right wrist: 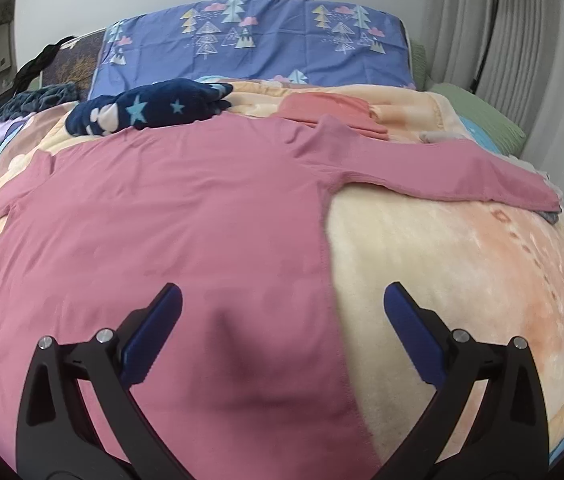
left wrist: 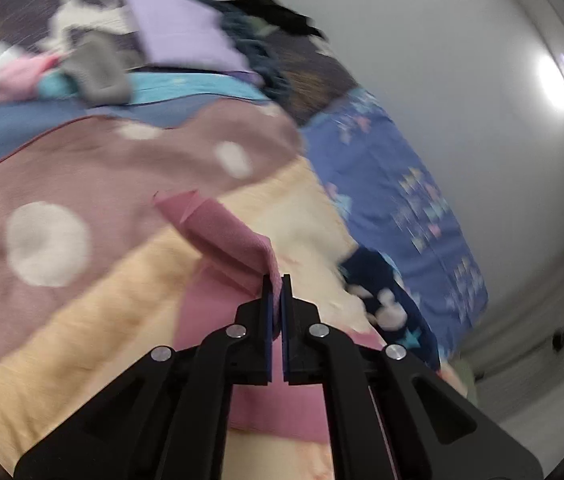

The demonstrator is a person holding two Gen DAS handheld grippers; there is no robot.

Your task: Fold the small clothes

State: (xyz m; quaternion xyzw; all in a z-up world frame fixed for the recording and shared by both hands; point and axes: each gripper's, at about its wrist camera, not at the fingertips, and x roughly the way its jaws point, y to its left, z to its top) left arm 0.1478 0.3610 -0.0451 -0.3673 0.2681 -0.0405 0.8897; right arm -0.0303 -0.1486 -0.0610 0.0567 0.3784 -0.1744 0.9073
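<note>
Bed blanket [right wrist: 462, 260]; left claw [left wrist: 276, 280]-pinched shirt [right wrist: 162, 220]

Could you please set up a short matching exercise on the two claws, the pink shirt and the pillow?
Things:
1. left claw
2. right claw
3. pink shirt
4. pillow

States:
A. open above the shirt's right side edge
B. blue, printed with trees
C. shut on a pink sleeve
D. spread flat on the blanket

Pairs: 1-C, 2-A, 3-D, 4-B
</note>
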